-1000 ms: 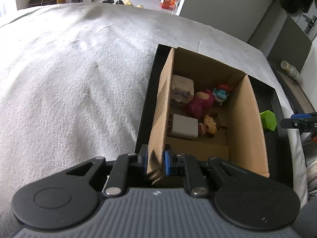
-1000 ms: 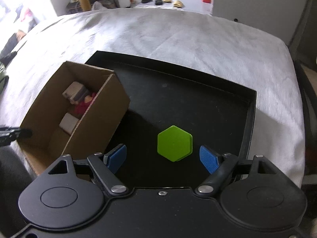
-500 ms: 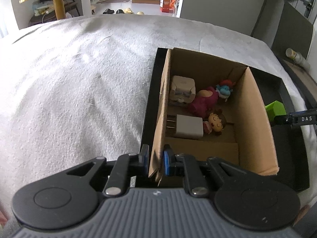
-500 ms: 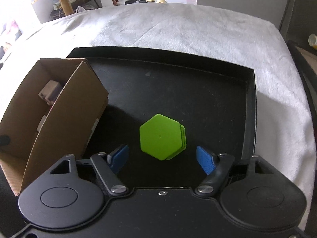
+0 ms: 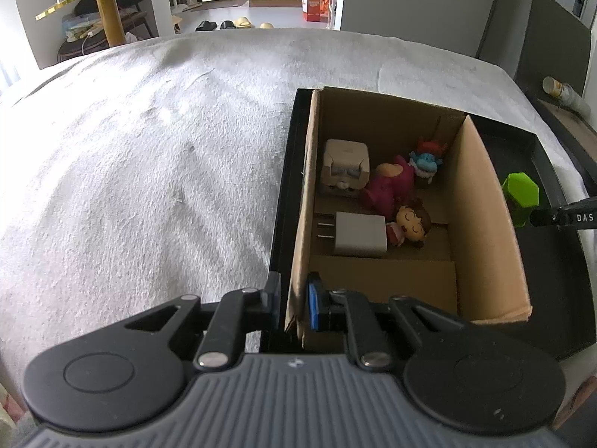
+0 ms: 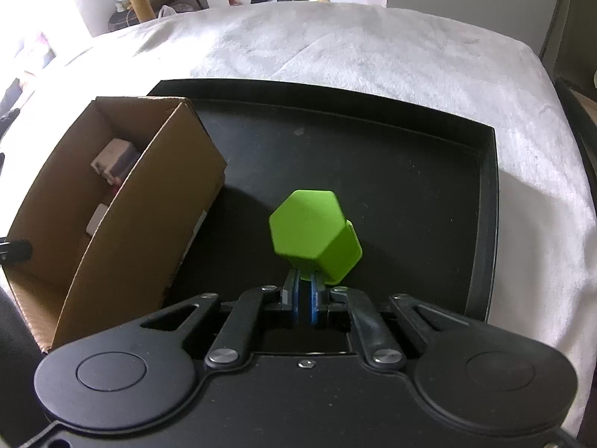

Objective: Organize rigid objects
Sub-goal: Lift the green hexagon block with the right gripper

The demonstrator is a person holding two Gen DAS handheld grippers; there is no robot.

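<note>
A green hexagonal block is tilted up on the black tray; my right gripper is shut on its near lower edge. It also shows in the left wrist view beyond the box. My left gripper is shut on the near left wall of the open cardboard box, which stands on the tray's left side. In the box lie two white chargers and small toy figures.
The tray lies on a white fuzzy blanket over a bed. Beyond the bed's far edge are a floor with shoes, a small table and a grey wall. The tray's rim stands at right.
My right gripper has closed on the green block, which went from lying flat between the open fingers to tilted up. My left gripper keeps its hold on the box wall.
</note>
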